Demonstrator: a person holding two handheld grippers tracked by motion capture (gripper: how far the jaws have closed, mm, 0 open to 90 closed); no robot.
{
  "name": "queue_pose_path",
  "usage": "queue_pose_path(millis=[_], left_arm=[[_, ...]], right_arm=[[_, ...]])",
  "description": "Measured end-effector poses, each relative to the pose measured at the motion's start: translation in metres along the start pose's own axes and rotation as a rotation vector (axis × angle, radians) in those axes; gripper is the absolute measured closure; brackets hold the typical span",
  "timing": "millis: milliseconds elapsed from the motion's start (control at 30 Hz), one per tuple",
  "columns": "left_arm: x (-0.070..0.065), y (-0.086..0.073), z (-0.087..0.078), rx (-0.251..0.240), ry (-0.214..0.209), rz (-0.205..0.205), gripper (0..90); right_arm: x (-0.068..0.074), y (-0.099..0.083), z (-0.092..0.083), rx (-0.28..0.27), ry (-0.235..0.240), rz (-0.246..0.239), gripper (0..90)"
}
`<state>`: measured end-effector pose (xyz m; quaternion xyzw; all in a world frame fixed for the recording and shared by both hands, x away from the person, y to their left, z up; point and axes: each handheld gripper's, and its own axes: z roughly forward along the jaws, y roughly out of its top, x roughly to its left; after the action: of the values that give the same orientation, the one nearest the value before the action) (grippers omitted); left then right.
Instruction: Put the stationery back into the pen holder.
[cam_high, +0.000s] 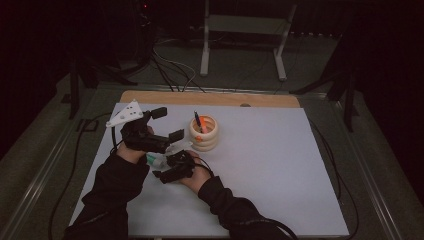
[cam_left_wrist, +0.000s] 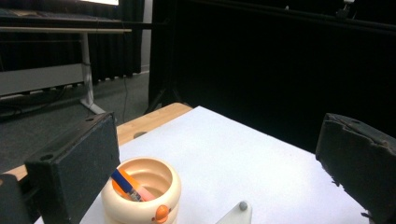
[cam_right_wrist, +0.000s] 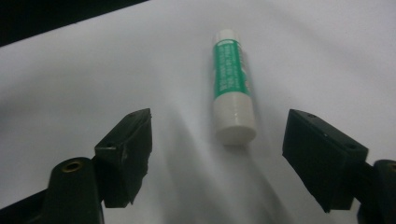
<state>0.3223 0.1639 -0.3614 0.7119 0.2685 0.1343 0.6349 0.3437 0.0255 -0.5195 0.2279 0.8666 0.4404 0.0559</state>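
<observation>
Item: green-and-white plastic glue stick (cam_right_wrist: 232, 91), cylindrical, white cap at near end. Loc.: flat on white table (cam_high: 280, 165), near-left area, between the two hands; seen just ahead of the right hand-held gripper (cam_right_wrist: 219, 158), not yet between its pads.

Right hand-held gripper: jaws spread, nothing touched; cap end lies slightly right of the gap's centre. Left hand-held gripper (cam_left_wrist: 219, 177): jaws spread wide, nothing held, aimed toward cream ribbed ring-shaped pen cup (cam_high: 203, 133), which already holds an orange-blue pen (cam_left_wrist: 128, 185).

Step judged in hand: pick-up of glue stick, prob. for the cup.

Handling notes:
- Gripper to be advanced along stick's axis until pads flank the body, past the cap.
- Pads to be kept low to the table; round body may roll if struck by one pad first.
- Closure to be centred and squeezed across the dia.; smooth plastic may slip.
- Left gripper and cup to be kept clear during the lift.
</observation>
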Motion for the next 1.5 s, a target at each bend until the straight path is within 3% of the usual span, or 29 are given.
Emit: queue_pose_path(millis=[233, 533, 700, 1033, 1167, 1500], left_arm=[[0.001, 0.0, -0.001, -0.005, 0.0, -0.004, 0.2], [0.003, 0.001, -0.003, -0.011, 0.005, -0.008, 0.2], [0.003, 0.001, -0.003, -0.007, 0.004, -0.007, 0.2], [0.002, 0.001, -0.003, -0.006, 0.005, -0.005, 0.2], [0.003, 0.001, -0.003, -0.002, 0.006, -0.003, 0.2], [0.003, 0.001, -0.003, -0.003, 0.005, -0.002, 0.2]], right_arm=[[-0.003, 0.003, 0.013, 0.03, 0.002, 0.014, 30.9], [-0.004, 0.009, 0.027, 0.077, -0.015, -0.02, 40.1], [-0.005, 0.011, 0.034, 0.106, -0.025, -0.009, 45.8], [-0.005, 0.013, 0.036, 0.117, -0.051, -0.041, 56.4], [-0.006, 0.013, 0.036, 0.115, -0.059, -0.048, 64.9], [-0.001, 0.013, 0.029, 0.117, -0.057, -0.096, 65.9]])
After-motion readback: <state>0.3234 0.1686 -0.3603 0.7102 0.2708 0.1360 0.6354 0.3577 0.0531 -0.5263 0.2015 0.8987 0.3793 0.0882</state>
